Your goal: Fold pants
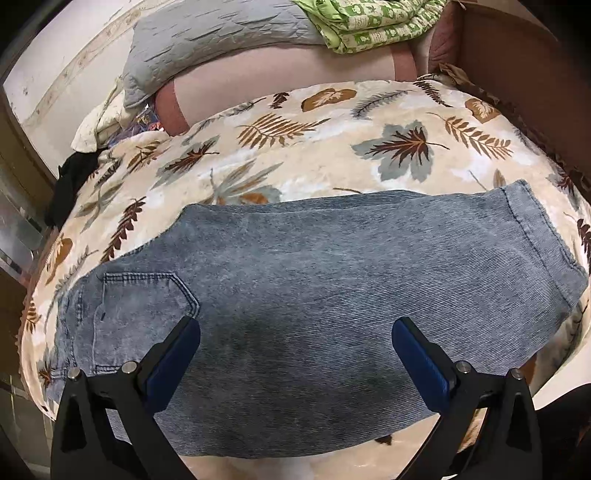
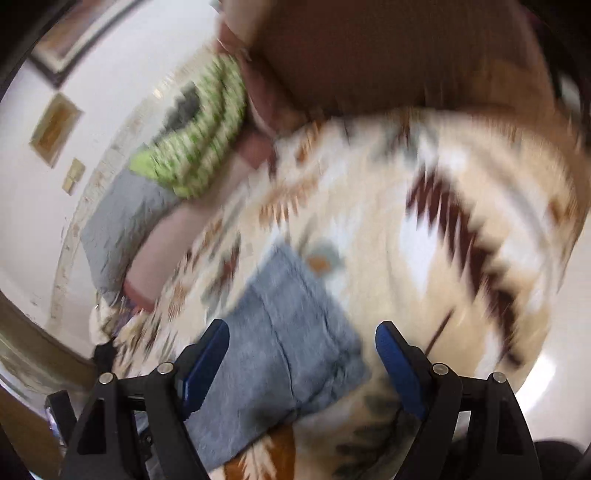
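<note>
left gripper (image 1: 295, 328) angled steeply down over the pants (image 1: 295, 280), jaws spread wide, nothing between the blue pads, black fingers (image 1: 173, 354) framing the denim from above without visible contact. right gripper (image 2: 303, 343) tilted more shallowly toward the bed, view smeared by motion blur, jaws likewise wide apart and empty, hanging above the hem end of the pants (image 2: 288, 354).

pants lying flat on the leaf-print blanket (image 1: 332, 147), folded lengthwise into one long band, waist and back pocket (image 1: 147, 299) toward the left of the left wrist view, stitched hem (image 1: 532, 221) toward the right. washed grey-blue denim, fine diagonal twill ribs, darker blotch near the middle, double stitching around the pointed pocket.

blanket plush and soft, cream ground with brown ferns, grey-blue maple leaves and tan leaves, bulging over the bed's edge. beyond it a pale pink bolster (image 1: 288, 70) with darker rose bands at its ends, a quilted grey pillow (image 1: 207, 40) with a scalloped stitch pattern leaning on it, and a folded green-and-white floral cloth (image 1: 373, 22) piled on top. brown wooden headboard (image 1: 517, 62) at the right, smooth and flat. white wall (image 2: 33, 206) behind, small framed pieces on it in the right wrist view, too blurred to make out.
</note>
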Available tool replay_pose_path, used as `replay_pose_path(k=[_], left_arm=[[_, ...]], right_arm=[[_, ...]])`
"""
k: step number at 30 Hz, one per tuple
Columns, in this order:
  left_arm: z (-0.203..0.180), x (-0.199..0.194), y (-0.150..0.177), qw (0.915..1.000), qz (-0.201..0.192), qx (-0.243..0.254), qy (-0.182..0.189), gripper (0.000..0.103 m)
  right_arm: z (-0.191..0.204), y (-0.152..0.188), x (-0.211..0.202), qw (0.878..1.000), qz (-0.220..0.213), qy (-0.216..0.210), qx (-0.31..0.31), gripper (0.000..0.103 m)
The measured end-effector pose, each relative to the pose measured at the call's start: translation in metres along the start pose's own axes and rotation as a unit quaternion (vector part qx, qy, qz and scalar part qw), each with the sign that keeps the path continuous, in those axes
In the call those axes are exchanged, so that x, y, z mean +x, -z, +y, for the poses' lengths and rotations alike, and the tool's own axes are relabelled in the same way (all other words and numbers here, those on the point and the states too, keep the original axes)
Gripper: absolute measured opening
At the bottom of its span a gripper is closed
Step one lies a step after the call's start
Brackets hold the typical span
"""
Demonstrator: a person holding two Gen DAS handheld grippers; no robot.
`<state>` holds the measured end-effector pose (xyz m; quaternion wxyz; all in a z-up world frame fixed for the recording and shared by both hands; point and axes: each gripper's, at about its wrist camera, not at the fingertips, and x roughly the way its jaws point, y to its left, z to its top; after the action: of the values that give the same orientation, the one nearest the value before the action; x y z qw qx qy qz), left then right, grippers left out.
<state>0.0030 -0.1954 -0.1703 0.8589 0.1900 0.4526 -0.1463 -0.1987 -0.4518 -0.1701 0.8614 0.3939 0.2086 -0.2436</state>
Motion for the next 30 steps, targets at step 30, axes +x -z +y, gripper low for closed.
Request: replay_pose_path(k=[30], left_arm=[[0.032,0.050,0.031,0.9947,0.075,-0.066,0.025,0.103]], right_arm=[[0.073,0.064,0.092,0.945,0.207,0.061,-0.247,0.058]])
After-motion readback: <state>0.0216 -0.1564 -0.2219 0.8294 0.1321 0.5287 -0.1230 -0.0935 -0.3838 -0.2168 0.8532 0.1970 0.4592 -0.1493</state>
